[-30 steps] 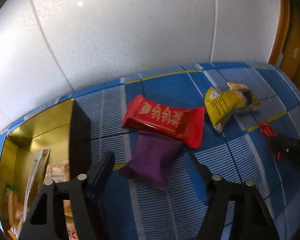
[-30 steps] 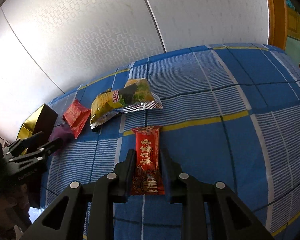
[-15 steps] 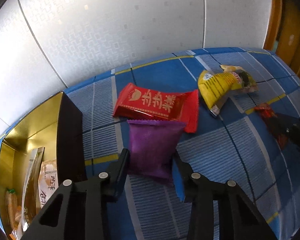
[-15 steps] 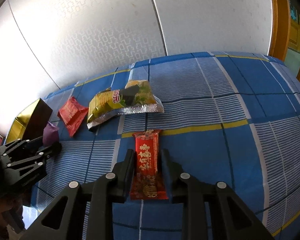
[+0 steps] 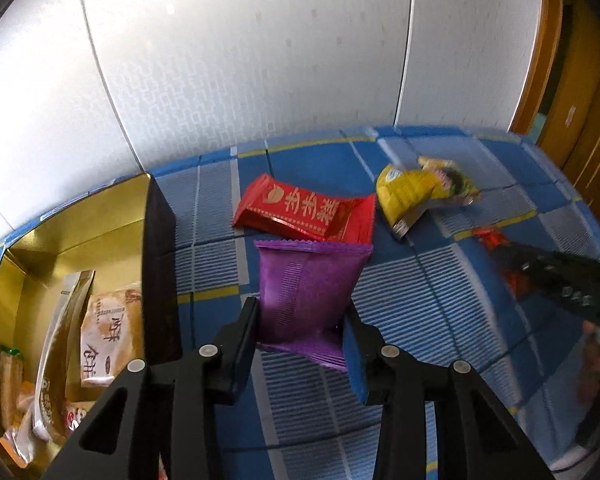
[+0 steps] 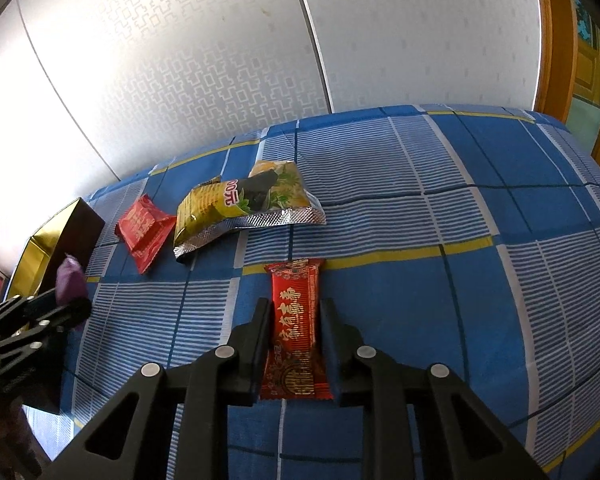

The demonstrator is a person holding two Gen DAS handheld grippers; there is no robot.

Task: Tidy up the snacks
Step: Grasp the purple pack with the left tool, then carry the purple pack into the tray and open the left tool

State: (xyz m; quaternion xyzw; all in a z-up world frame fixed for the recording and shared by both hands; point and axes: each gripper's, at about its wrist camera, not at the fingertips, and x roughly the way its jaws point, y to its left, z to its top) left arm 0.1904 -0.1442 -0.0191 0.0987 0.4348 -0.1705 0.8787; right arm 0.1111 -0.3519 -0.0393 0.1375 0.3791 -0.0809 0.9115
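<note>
My left gripper (image 5: pixel 300 312) is shut on a purple snack packet (image 5: pixel 308 280) and holds it a little above the blue checked cloth (image 5: pixel 420 304), right of the gold box (image 5: pixel 76 216). In the right wrist view the same packet (image 6: pixel 70 284) sticks up from that gripper beside the box (image 6: pixel 44 240). My right gripper (image 6: pixel 295 308) is shut on a long red snack bar (image 6: pixel 296 320) that lies flat on the cloth. A wide red packet (image 5: pixel 304 212) and a yellow-green packet (image 5: pixel 416 192) lie farther back.
The gold box has a dark outer wall (image 5: pixel 158 264) and holds several beige and orange snack packets (image 5: pixel 108 332). A white patterned wall (image 6: pixel 220 60) closes off the back. A wooden door frame (image 6: pixel 552 40) stands at the far right.
The left jaws closed from wide apart onto the purple packet, which then rose off the cloth and now stands straighter between them. The right gripper and its red bar stayed put.
</note>
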